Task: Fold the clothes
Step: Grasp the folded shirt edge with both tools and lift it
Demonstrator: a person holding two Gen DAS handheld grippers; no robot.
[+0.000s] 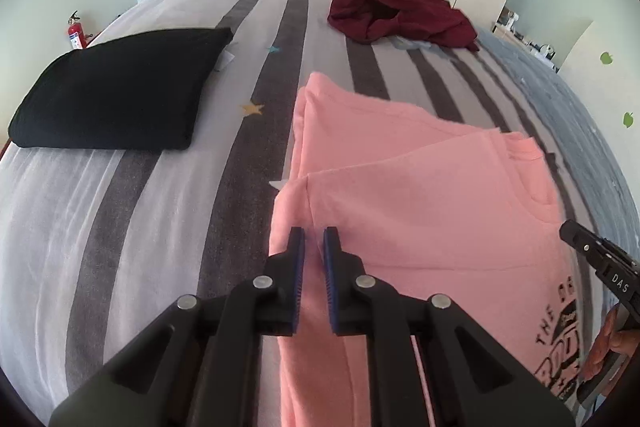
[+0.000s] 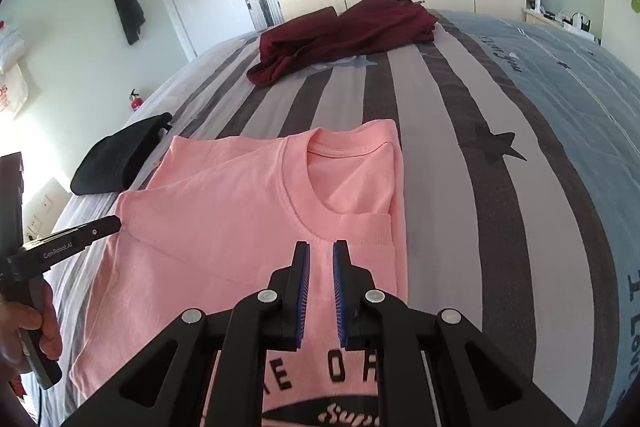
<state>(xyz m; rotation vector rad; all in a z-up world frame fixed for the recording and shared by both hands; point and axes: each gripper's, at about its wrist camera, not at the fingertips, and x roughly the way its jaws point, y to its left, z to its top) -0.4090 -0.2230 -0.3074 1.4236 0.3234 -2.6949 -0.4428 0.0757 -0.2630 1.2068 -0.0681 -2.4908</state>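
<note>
The pink T-shirt (image 2: pixel 248 211) lies on the striped bed (image 2: pixel 460 187), sleeves folded in. Left claw (image 1: pixel 314 247) and right claw (image 2: pixel 321 259) hover over it, slightly parted, grasping nothing. Best pinch both near corners evenly, then fold toward the far collar (image 2: pixel 320 187).

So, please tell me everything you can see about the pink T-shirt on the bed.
The pink T-shirt is soft knit cloth with a ribbed round collar and black printed lettering on the chest. It lies flat, front up, on the striped bedcover, with both sides already folded inward, so layered edges cross the front. The left gripper hangs over its left edge and the right gripper just below the collar, both slightly open, holding nothing. Whether the fingers touch the cloth is unclear.
</note>
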